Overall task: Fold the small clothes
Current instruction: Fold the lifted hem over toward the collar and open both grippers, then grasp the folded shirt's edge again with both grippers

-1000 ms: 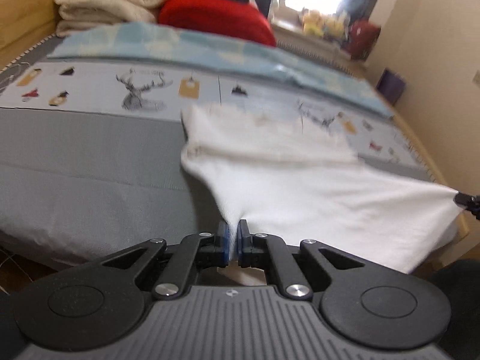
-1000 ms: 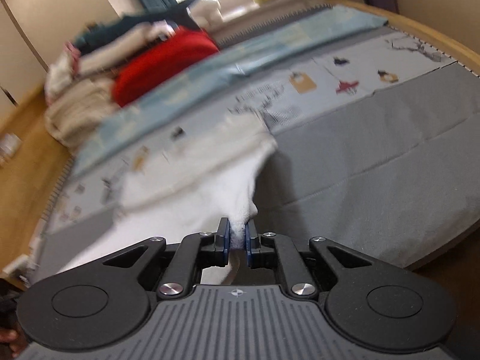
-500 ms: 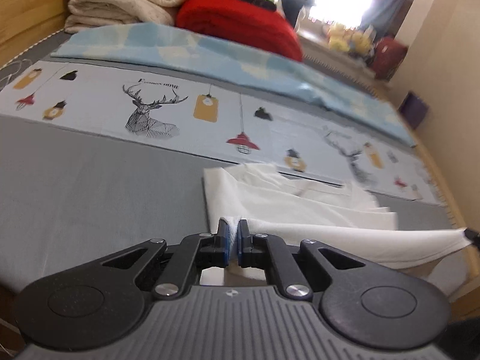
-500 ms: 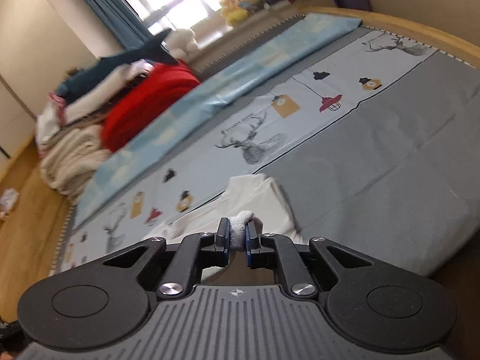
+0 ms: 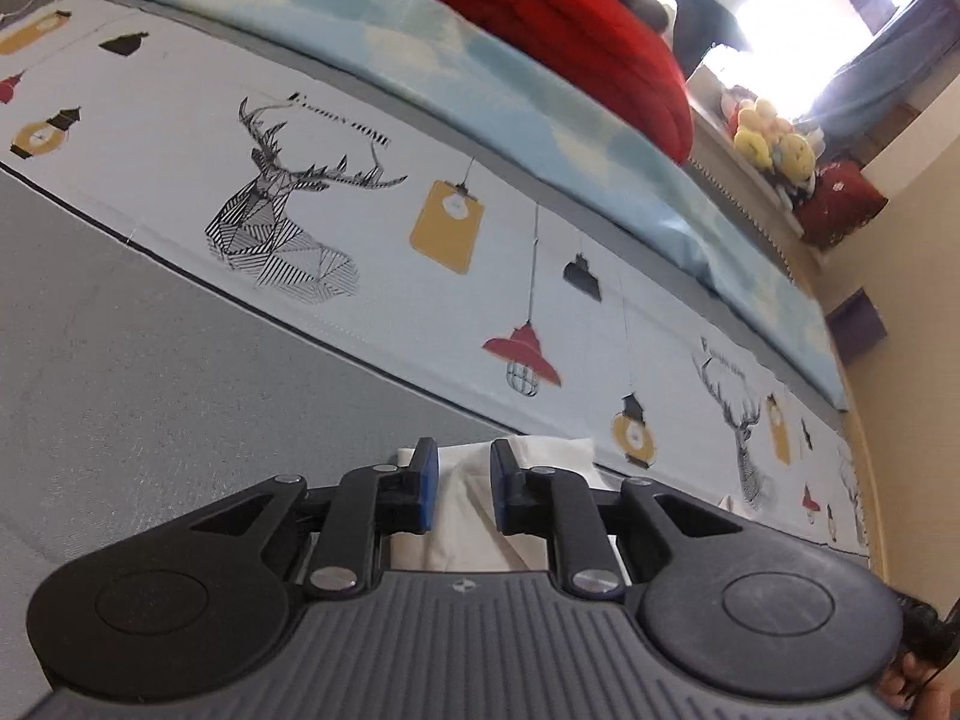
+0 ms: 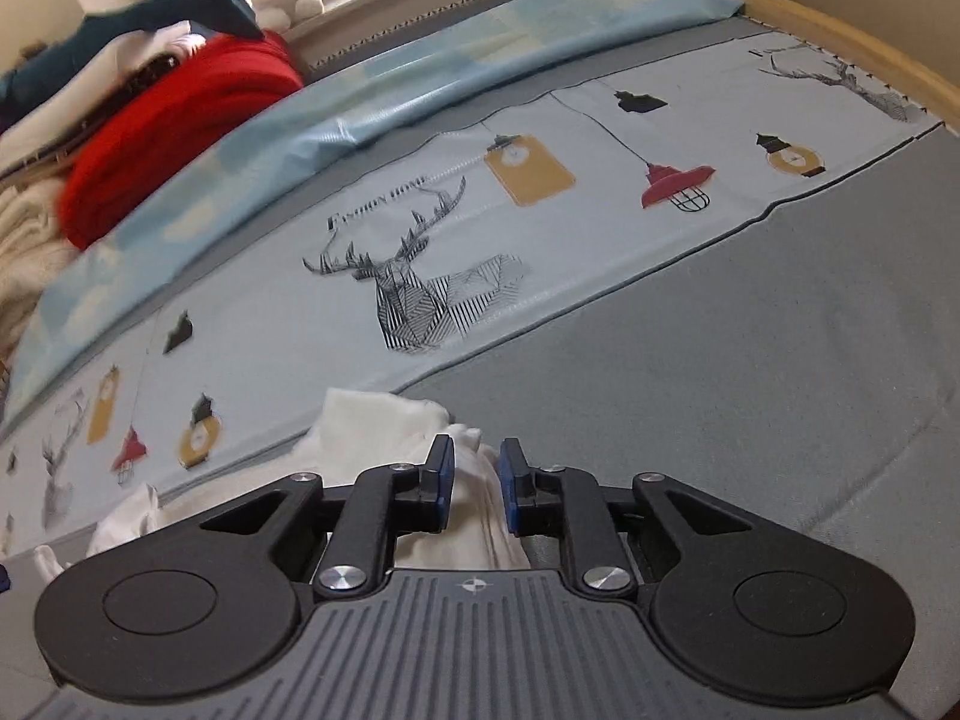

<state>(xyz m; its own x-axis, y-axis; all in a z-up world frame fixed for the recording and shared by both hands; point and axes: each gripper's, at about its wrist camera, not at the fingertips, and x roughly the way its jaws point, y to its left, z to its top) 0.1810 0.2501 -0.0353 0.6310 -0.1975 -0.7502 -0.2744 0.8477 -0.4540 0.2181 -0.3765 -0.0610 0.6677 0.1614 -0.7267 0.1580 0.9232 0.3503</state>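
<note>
A small white garment (image 5: pixel 543 457) lies on the grey bed cover, mostly hidden under my left gripper (image 5: pixel 462 483). The left jaws stand a little apart, with white cloth lying between them but not pinched. In the right wrist view the same white garment (image 6: pixel 372 426) lies bunched on the cover, spreading to the left. My right gripper (image 6: pixel 477 483) is open just over its near edge, cloth showing in the gap between the blue pads.
The bed cover (image 5: pixel 150 372) is grey with a pale printed band of deer and lamps (image 6: pixel 420 300). A light blue blanket (image 5: pixel 480 90), a red blanket (image 5: pixel 576 30) and folded cream towels (image 6: pixel 24 240) lie at the back. A wooden bed rim (image 6: pixel 870 30) runs on the right.
Both grippers were shut on the white garment and carried it forward and down onto the bed. Now both have opened and the cloth lies loose beneath them.
</note>
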